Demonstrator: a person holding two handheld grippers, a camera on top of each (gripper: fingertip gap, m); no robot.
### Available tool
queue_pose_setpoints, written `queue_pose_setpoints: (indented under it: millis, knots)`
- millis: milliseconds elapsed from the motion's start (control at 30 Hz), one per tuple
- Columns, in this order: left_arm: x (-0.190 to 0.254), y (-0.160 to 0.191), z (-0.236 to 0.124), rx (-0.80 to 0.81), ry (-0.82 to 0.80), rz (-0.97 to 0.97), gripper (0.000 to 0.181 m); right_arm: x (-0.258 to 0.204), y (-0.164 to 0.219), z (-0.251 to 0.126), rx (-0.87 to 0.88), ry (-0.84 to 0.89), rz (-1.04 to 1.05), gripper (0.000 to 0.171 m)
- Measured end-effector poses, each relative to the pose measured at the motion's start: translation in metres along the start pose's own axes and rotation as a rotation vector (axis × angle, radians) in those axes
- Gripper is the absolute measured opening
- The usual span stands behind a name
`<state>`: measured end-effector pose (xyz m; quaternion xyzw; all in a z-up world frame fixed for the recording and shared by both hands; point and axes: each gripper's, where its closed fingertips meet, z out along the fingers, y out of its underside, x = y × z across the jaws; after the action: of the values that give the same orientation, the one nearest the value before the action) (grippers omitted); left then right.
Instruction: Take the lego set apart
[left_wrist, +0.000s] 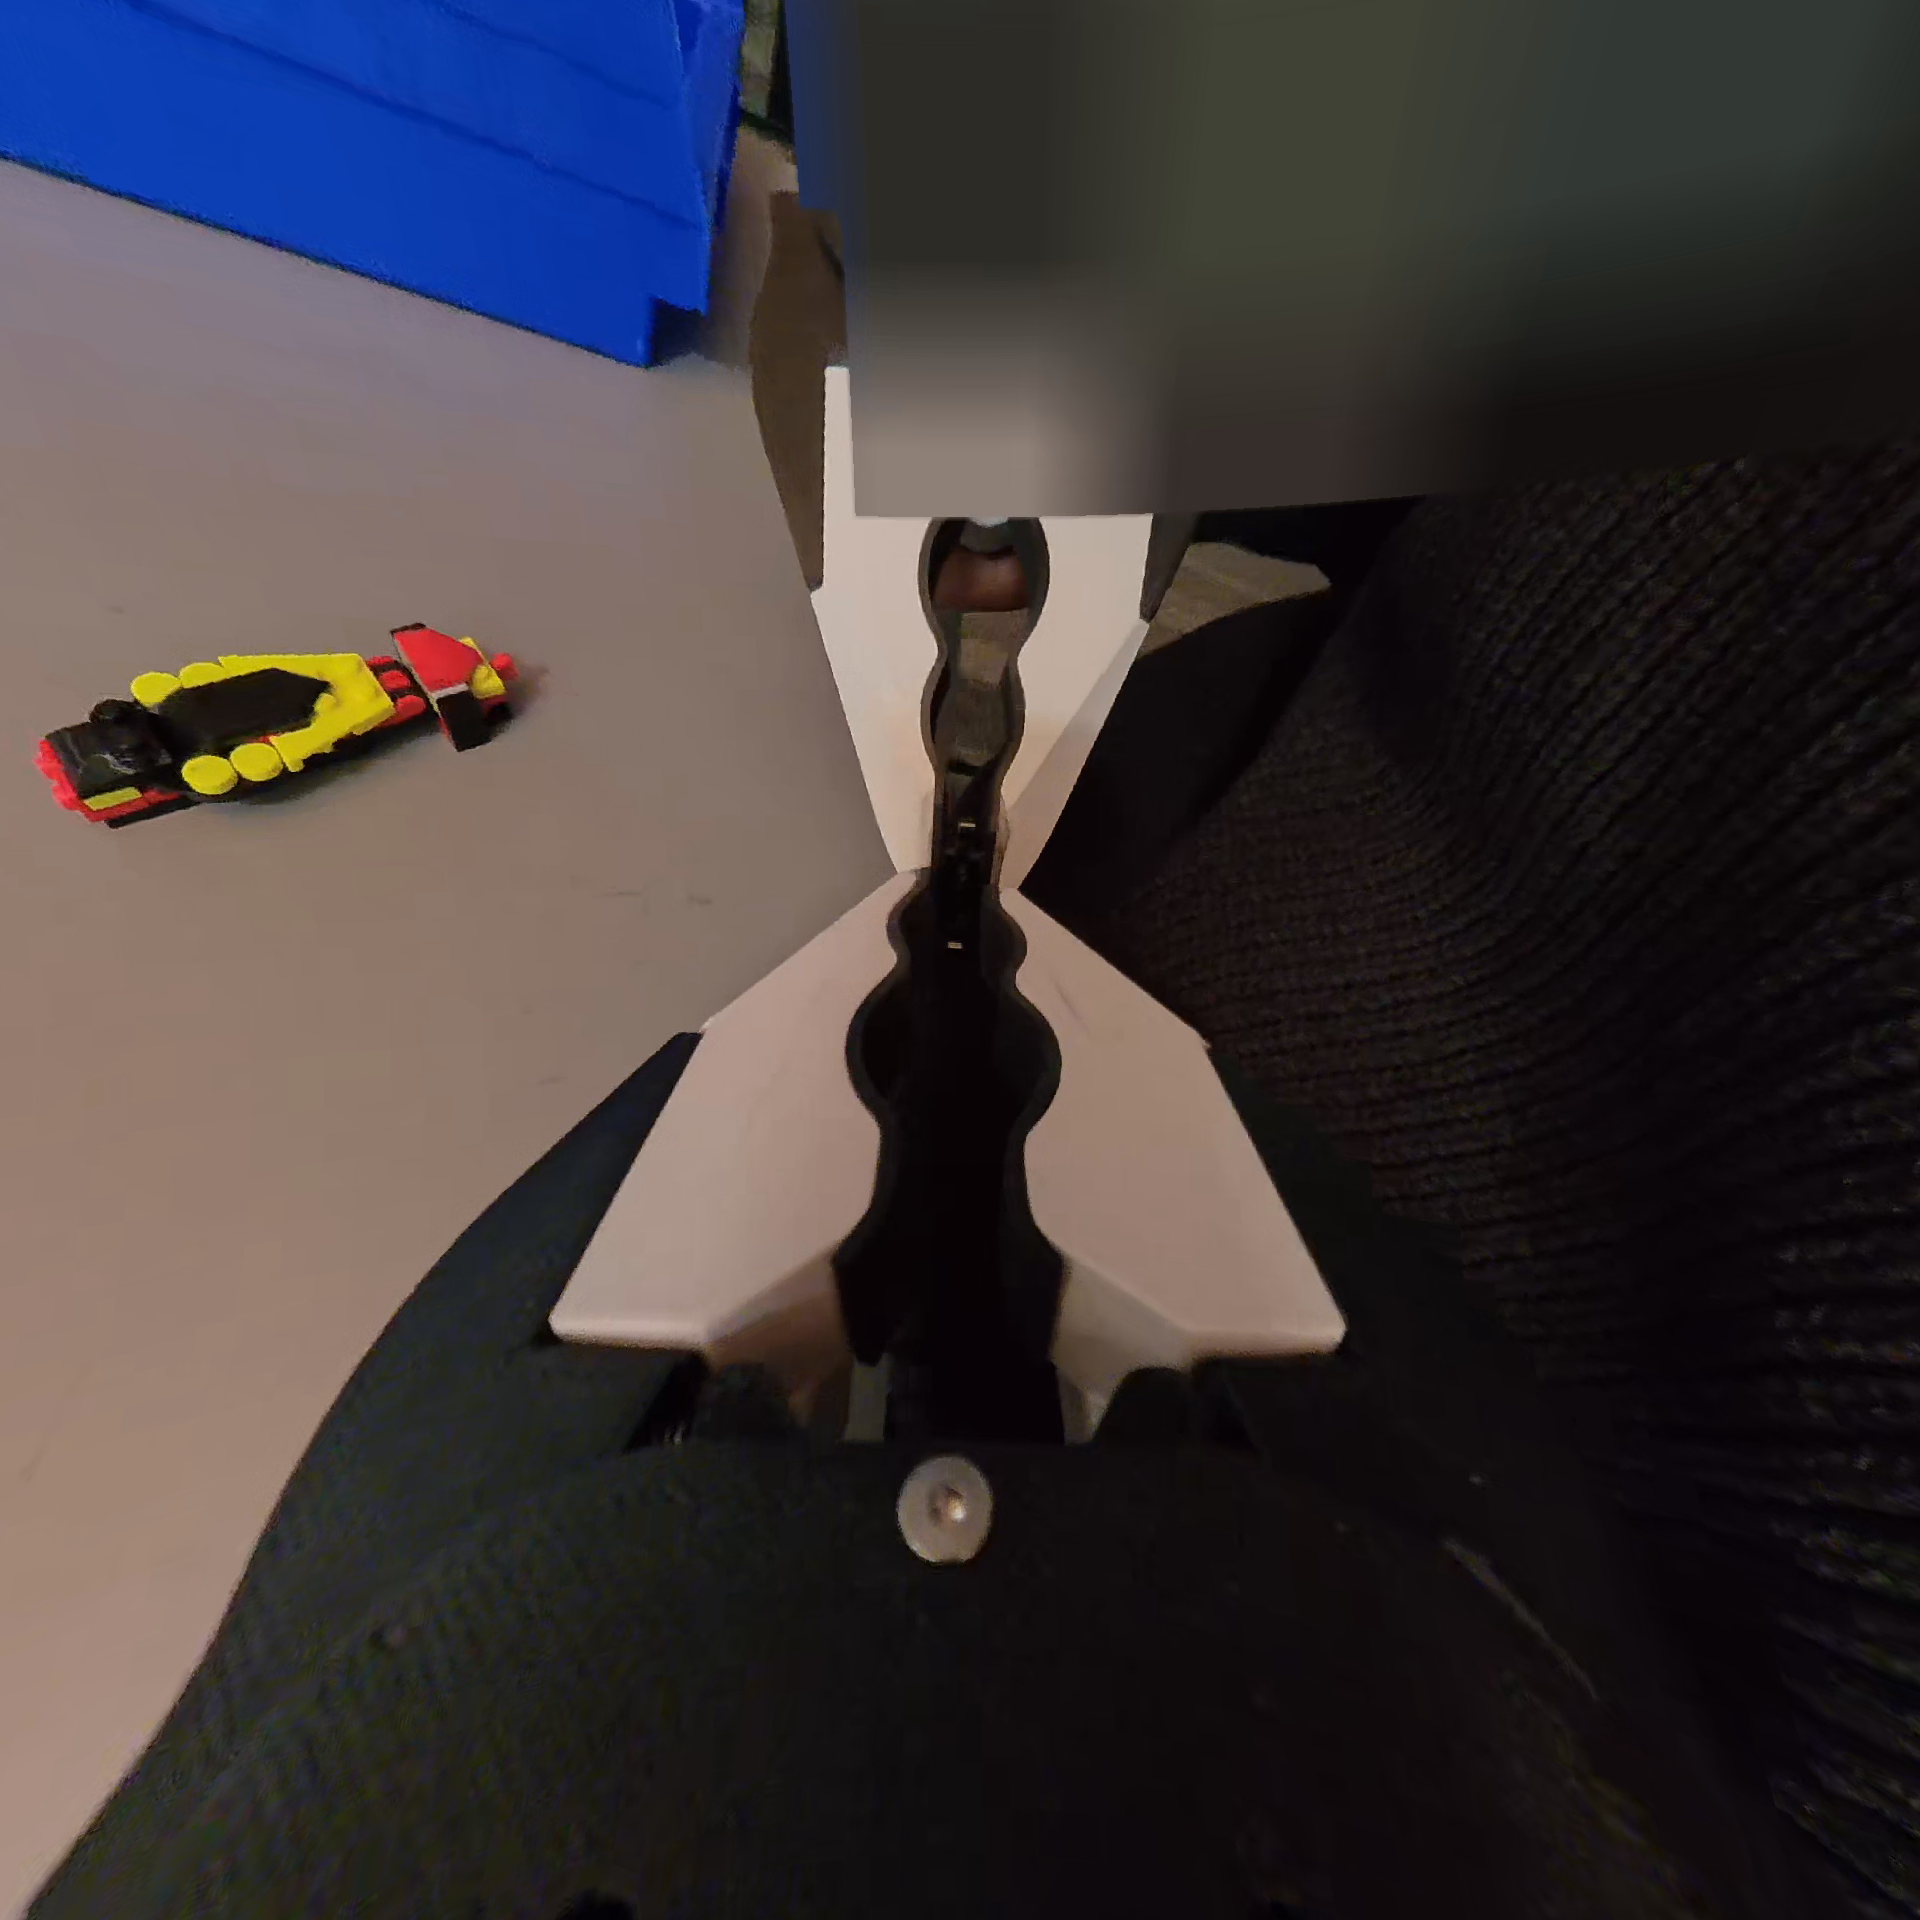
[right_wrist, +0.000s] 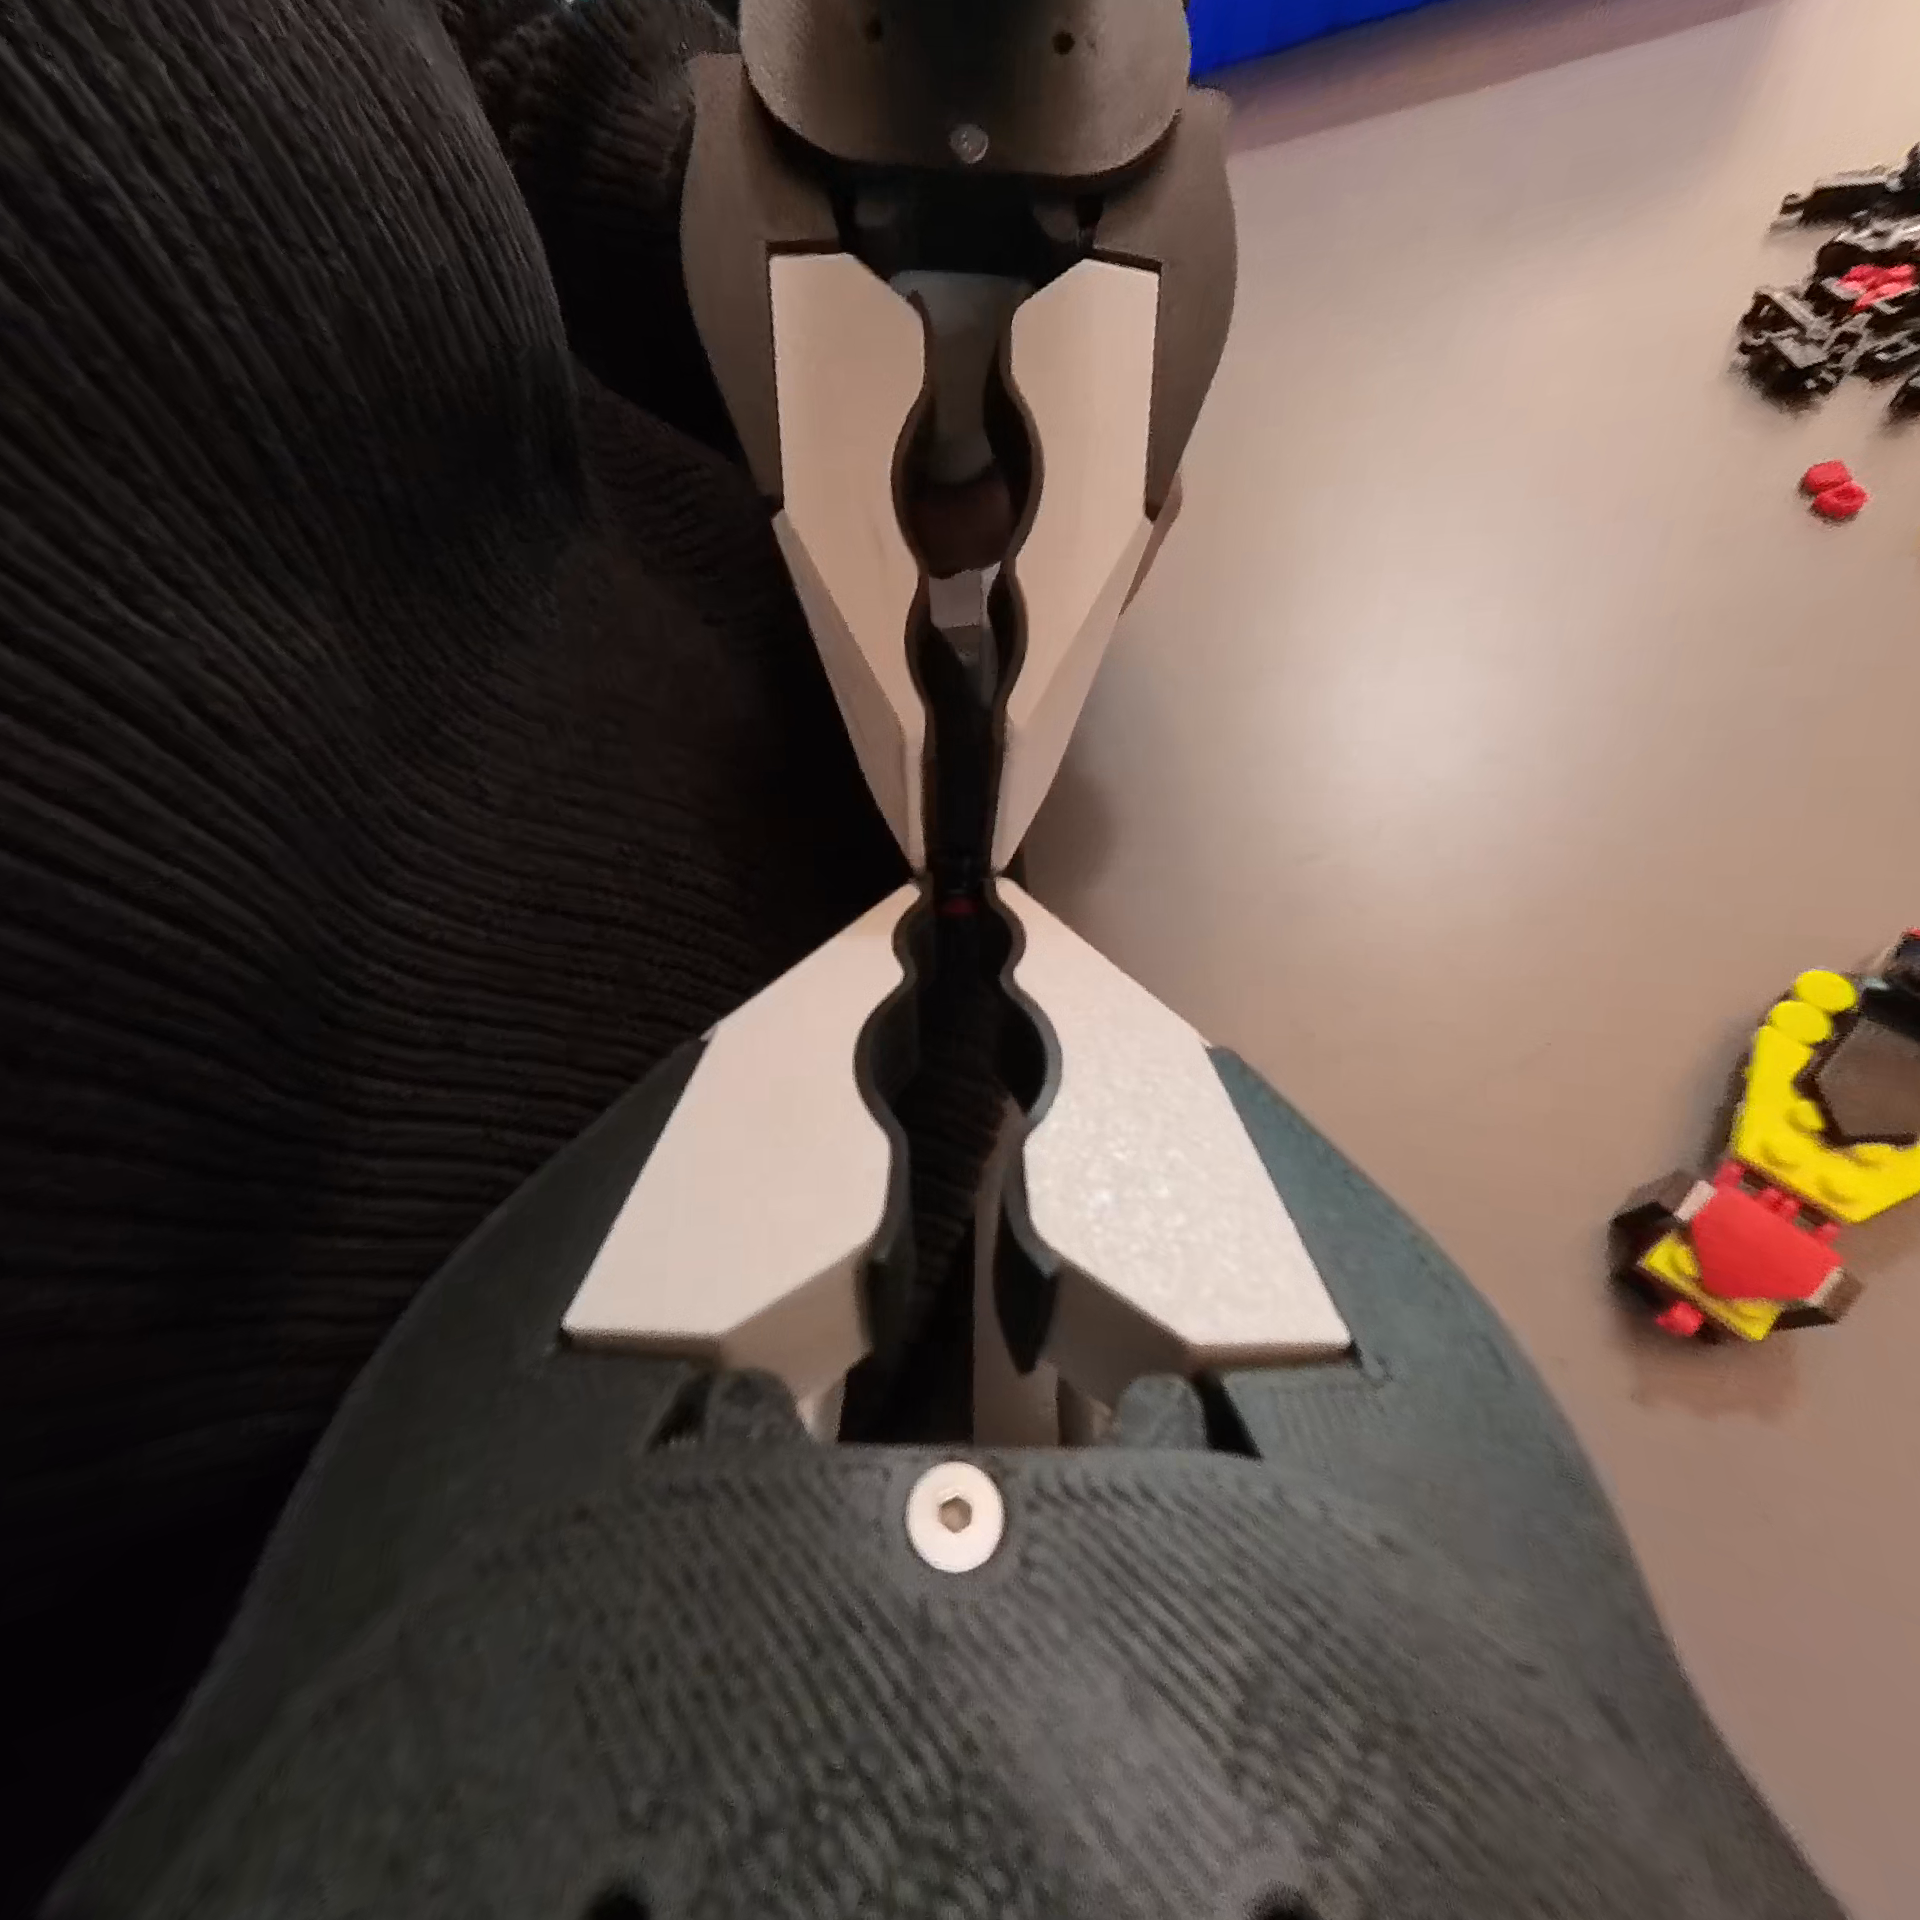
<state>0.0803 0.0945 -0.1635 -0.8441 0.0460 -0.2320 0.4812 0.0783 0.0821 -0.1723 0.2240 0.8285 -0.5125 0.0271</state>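
Two hand-held grippers meet tip to tip above a grey surface (left_wrist: 312, 1039).

1. Left hand-held gripper (left_wrist: 956, 896): black body, white fingers, jaws drawn narrow, pinching a small dark lego piece (left_wrist: 964, 847) at the tips.
2. Right hand-held gripper (right_wrist: 961, 902): same build, jaws likewise narrow on the same dark piece, which shows a speck of red in the right wrist view; the piece is too small to make out further.
3. Black knit fabric (left_wrist: 1558, 935): fills the side beside both grippers.
4. Lego set (left_wrist: 281, 717): yellow, red and black model, lying flat on the surface, well apart from both grippers.
5. Red loose piece (right_wrist: 1834, 490): on the surface, farther off than the model.
6. Heap of black loose pieces (right_wrist: 1839, 312): just beyond the red one.
7. Blue bin (left_wrist: 395, 135): at the far left edge of the surface.
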Motion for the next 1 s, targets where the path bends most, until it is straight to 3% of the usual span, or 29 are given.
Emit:
queue_pose_setpoints:
  millis: [367, 400, 433, 467, 567, 667, 867, 1000]
  knots:
    - [-0.001, -0.009, -0.004, 0.042, 0.019, -0.07, 0.004, 0.004, -0.003, -0.006, -0.061, 0.075, -0.044, 0.008]
    - [0.001, -0.012, -0.007, 0.066, 0.033, -0.07, 0.002, 0.01, 0.008, -0.007, -0.125, 0.114, -0.046, 0.007]
    - [-0.004, -0.034, -0.024, 0.2, 0.035, -0.126, 0.001, 0.028, 0.043, -0.014, -0.32, 0.204, -0.09, 0.007]
    - [-0.014, -0.048, -0.044, 0.293, 0.035, -0.193, 0.0, 0.036, 0.062, -0.021, -0.382, 0.239, -0.105, 0.008]
    - [-0.057, -0.023, -0.061, 0.241, -0.203, -0.168, 0.0, 0.036, 0.009, -0.033, -0.124, 0.258, -0.072, 0.007]
    - [-0.048, -0.024, -0.046, 0.203, -0.182, -0.087, 0.0, 0.05, 0.001, -0.037, -0.017, 0.279, 0.022, 0.007]
    - [-0.024, -0.014, -0.011, 0.098, -0.145, 0.067, 0.017, 0.036, -0.032, -0.041, 0.383, -0.131, 0.555, 0.006]
    - [-0.021, -0.025, -0.014, 0.163, -0.174, 0.109, 0.021, 0.025, -0.025, -0.03, 0.367, -0.27, 0.7, 0.006]
